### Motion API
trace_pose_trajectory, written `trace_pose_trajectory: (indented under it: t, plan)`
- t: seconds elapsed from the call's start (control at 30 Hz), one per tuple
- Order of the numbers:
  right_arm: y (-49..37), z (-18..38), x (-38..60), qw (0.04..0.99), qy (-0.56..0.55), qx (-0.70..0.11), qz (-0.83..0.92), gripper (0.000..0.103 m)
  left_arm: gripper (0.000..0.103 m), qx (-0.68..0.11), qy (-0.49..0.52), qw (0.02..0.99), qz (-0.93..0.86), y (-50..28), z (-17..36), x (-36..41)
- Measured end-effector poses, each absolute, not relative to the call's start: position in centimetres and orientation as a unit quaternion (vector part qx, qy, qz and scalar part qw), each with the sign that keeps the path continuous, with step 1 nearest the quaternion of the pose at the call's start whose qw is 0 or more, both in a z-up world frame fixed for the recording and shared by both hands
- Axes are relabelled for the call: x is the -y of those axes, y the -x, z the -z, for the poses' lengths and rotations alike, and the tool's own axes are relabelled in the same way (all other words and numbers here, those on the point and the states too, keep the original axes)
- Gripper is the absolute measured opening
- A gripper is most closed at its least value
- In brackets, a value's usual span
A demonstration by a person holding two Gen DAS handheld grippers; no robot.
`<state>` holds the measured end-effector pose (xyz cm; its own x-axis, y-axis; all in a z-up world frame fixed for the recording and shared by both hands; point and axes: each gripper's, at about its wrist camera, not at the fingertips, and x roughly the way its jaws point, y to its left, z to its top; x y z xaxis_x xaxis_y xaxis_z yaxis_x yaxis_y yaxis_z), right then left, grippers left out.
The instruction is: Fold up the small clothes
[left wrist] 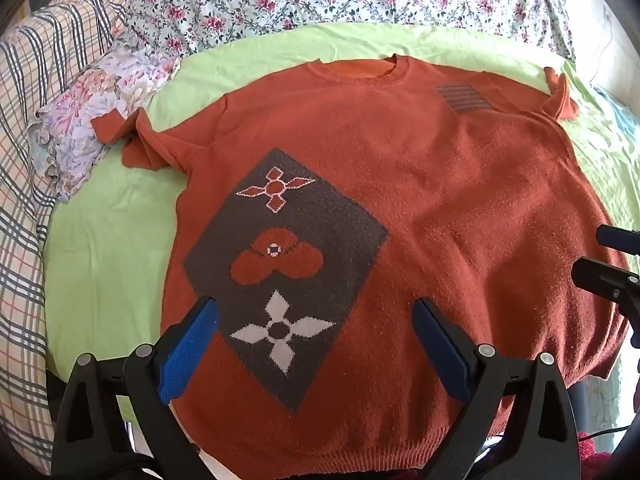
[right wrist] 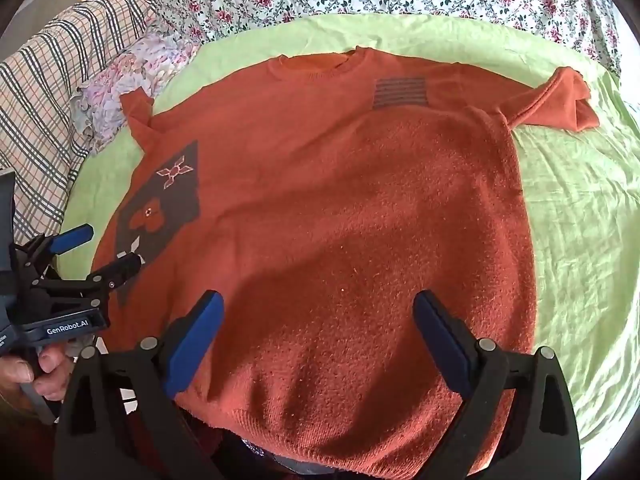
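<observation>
Orange sweater lies flat, front up, on the green sheet of the bed (sleeves bunched at both sides). Left gripper and right gripper hover over its hem, jaws wide apart, holding nothing.

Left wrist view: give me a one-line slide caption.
Open left gripper hovers over an orange knit sweater spread flat on a green sheet, its sleeves unfolded.

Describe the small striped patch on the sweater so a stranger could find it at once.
An orange sweater lies spread flat on the green sheet. Just below its collar, toward the right in both views, sits the striped patch. It is small with grey horizontal lines, unlike the large dark flowered panel lower left.
</observation>
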<state>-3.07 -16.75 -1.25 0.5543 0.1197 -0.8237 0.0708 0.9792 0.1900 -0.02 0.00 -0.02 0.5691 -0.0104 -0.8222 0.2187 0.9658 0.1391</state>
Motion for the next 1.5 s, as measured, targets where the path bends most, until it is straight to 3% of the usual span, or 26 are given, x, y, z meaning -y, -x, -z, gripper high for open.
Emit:
trace_pose_trajectory:
  t: [1.5]
  plan:
    - [3.0, 0.7, 16.9, 0.872, -0.100, -0.480, -0.011, 0.096, 0.098, -0.453, -0.121, 0.881, 0.061, -0.1, -0.3, 0.2]
